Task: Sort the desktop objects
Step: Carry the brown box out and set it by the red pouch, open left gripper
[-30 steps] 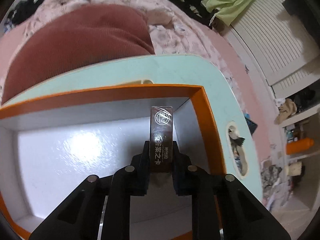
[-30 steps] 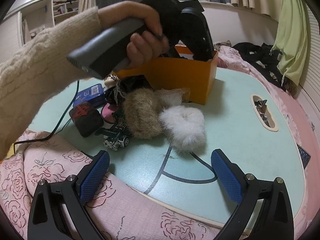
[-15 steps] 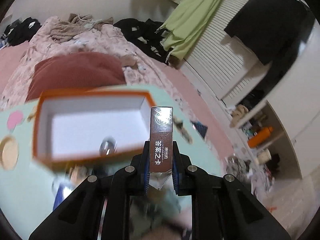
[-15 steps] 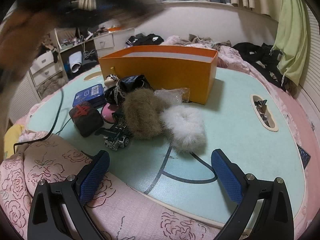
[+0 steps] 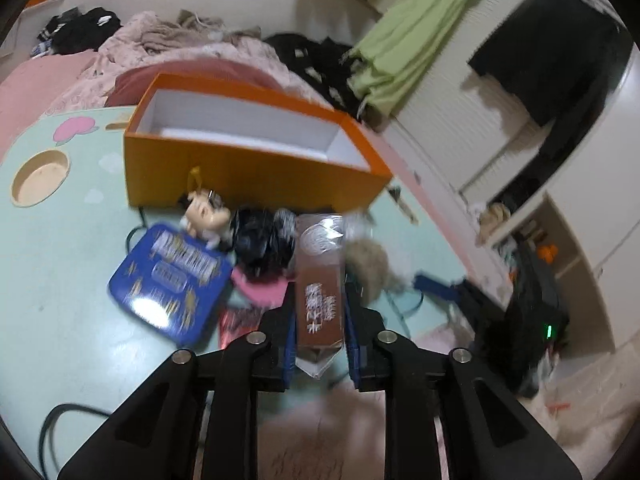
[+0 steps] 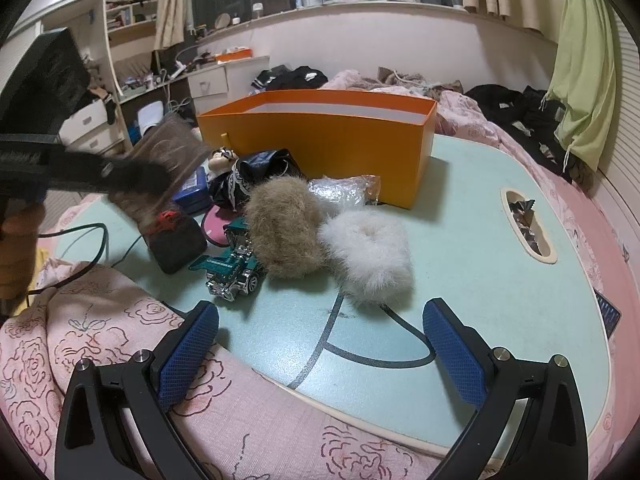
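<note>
Scrunchies: 2, orange box x1; L fingers loosening round brown card box; R fingers apart.

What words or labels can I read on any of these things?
No text can be read clearly here.
On the brown box: white Chinese characters and a round emblem, too motion-blurred to read.
On the blue tin: gold lettering, blurred.
On the black block: a red mark, unreadable.
On the toy car: print on its teal wing, too small.
</note>
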